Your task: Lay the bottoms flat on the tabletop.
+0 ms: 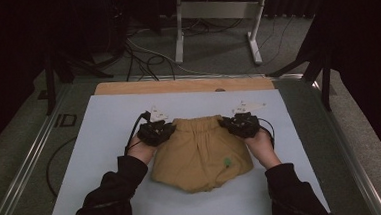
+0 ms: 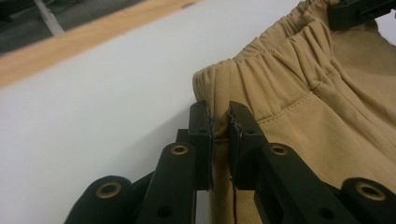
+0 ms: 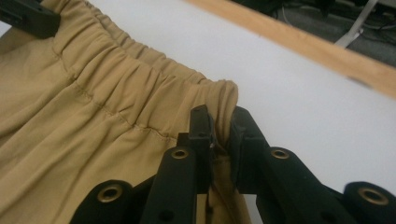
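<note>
High view first, reading from my left: my left gripper (image 1: 156,131) sits at the left end of the waistband of the tan shorts (image 1: 201,157), with my hand (image 1: 142,149) behind it and a black sleeve (image 1: 114,192) running off the bottom edge. The shorts lie about mid-way across the white board (image 1: 101,158), waistband on the far side, legs toward me, and a small green mark (image 1: 228,161) shows on the right leg. My right gripper (image 1: 240,124) sits at the waistband's right end.

Along the left gripper (image 2: 220,122) in its own view, the two black jaws are pinching the side edge of the shorts (image 2: 327,107) just below the gathered elastic, cloth squeezed thin between the pads. The right gripper (image 3: 219,123) in its own view has the opposite corner of the shorts (image 3: 93,121) nipped the same way. Beyond the white board (image 3: 303,93) runs a strip of wooden table edge (image 3: 299,42).
</note>
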`<state>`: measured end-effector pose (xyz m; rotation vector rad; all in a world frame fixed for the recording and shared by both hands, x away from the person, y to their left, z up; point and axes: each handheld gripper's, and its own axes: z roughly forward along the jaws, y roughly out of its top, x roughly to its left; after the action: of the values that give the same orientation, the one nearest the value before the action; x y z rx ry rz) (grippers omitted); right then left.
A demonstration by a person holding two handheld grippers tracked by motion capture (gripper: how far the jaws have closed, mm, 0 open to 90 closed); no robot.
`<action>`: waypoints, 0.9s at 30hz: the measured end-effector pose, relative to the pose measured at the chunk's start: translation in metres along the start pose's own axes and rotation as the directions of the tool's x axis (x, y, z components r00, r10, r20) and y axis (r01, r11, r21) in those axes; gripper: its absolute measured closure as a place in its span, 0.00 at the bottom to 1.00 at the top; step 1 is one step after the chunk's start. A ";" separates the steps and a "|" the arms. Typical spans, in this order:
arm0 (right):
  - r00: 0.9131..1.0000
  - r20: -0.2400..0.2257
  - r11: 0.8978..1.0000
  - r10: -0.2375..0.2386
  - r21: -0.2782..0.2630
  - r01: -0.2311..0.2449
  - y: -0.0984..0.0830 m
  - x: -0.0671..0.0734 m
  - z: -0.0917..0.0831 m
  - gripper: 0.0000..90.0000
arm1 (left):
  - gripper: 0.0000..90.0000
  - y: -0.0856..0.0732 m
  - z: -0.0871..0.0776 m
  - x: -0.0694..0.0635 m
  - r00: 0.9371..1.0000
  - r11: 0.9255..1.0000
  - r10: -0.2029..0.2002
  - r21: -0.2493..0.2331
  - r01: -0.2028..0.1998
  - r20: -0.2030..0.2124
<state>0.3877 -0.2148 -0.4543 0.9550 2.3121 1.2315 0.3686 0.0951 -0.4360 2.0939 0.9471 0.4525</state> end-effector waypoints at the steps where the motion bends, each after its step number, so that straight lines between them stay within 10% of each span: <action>1: 1.000 0.002 1.000 -0.001 -0.016 0.001 0.005 -0.002 0.001 0.90 | 0.91 0.003 0.000 0.002 1.000 1.000 0.007 0.001 -0.007 -0.003; 19: 0.989 0.118 0.996 0.088 -0.016 -0.086 0.059 -0.043 0.047 0.90 | 0.90 0.056 0.043 0.056 0.994 0.999 0.035 0.007 -0.034 -0.102; 25: 0.970 0.215 0.993 0.114 -0.004 -0.116 0.078 -0.060 0.067 0.88 | 0.88 0.072 0.062 0.067 0.990 1.000 0.018 -0.009 -0.019 -0.140; 27: 0.959 0.231 0.986 0.163 -0.007 -0.166 0.077 -0.068 0.075 0.67 | 0.70 0.070 0.074 0.074 0.990 1.000 0.002 0.023 0.001 -0.144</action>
<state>0.5099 -0.1880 -0.4329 1.2461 2.0965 1.1023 0.4933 0.0838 -0.4285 2.1043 1.0393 0.6029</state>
